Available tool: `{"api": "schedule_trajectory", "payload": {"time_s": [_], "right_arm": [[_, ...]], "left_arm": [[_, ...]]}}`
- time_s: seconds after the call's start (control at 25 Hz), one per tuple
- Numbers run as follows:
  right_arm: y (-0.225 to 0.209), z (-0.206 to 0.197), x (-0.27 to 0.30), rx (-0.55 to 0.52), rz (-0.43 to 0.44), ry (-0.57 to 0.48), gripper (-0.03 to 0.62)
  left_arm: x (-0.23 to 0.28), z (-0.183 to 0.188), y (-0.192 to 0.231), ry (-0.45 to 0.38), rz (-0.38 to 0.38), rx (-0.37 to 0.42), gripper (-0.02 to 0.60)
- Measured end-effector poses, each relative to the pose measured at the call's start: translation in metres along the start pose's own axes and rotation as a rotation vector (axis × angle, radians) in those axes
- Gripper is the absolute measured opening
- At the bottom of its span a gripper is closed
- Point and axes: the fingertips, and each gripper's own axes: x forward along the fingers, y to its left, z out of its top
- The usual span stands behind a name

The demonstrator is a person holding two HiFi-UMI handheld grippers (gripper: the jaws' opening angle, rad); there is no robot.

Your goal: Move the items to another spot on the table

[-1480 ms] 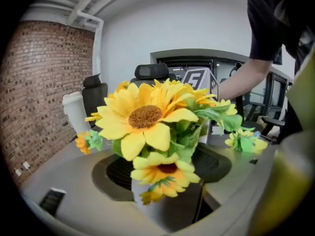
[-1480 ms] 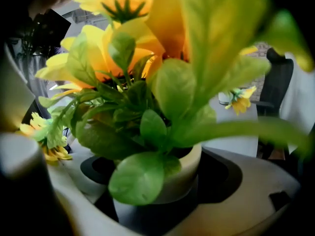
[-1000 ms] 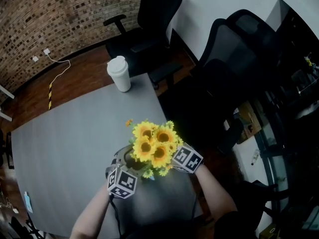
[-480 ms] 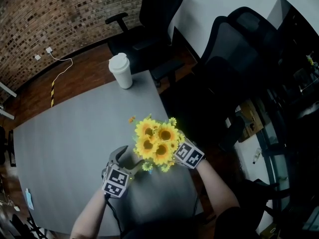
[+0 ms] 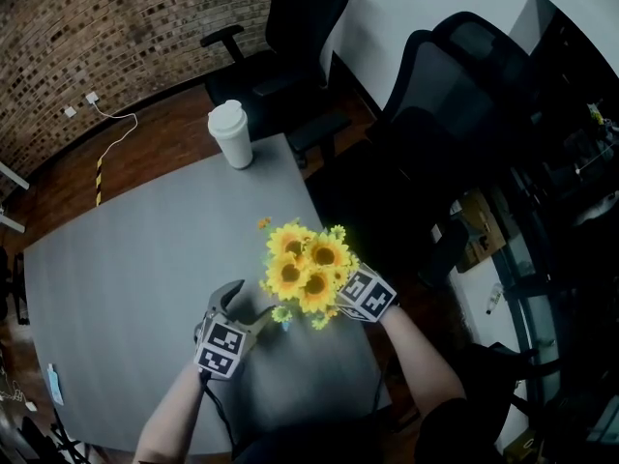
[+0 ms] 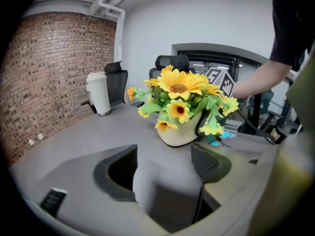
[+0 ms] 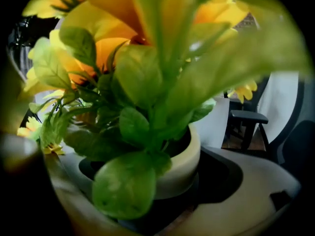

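A cream pot of yellow sunflowers is near the table's right edge. My right gripper is shut on the pot, one jaw on each side of it. In the head view the flowers hide those jaws and only the marker cube shows. My left gripper is a little to the left of the pot, open and empty. In the left gripper view the pot stands just beyond the open left gripper. I cannot tell whether the pot rests on the table.
A white lidded paper cup stands at the grey table's far corner, also seen as the cup. Black office chairs surround the far and right sides. The table's right edge lies close to the pot.
My left gripper has drawn back from the pot toward me. The pot has shifted slightly right and farther away, held by the right gripper.
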Motion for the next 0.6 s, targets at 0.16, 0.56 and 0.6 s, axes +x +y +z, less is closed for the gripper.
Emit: {"api": "schedule_trajectory", "payload": {"time_s": [0.16,0.56,0.6], "right_arm": [[-0.001,-0.001,0.0,-0.046,-0.018,0.038,0.517],[-0.021,-0.005,-0.011,0.022,-0.176,-0.049,0.522],[-0.02,-0.004,-0.011,0.027,-0.186,-0.053,0.522]], "left_arm": [[-0.001,0.003,-0.006,-0.003,-0.008,0.004,0.35],[-0.01,-0.004,-0.008,0.012,-0.002,-0.001,0.35],[-0.01,-0.005,-0.008,0.014,-0.002,-0.002,0.35]]}}
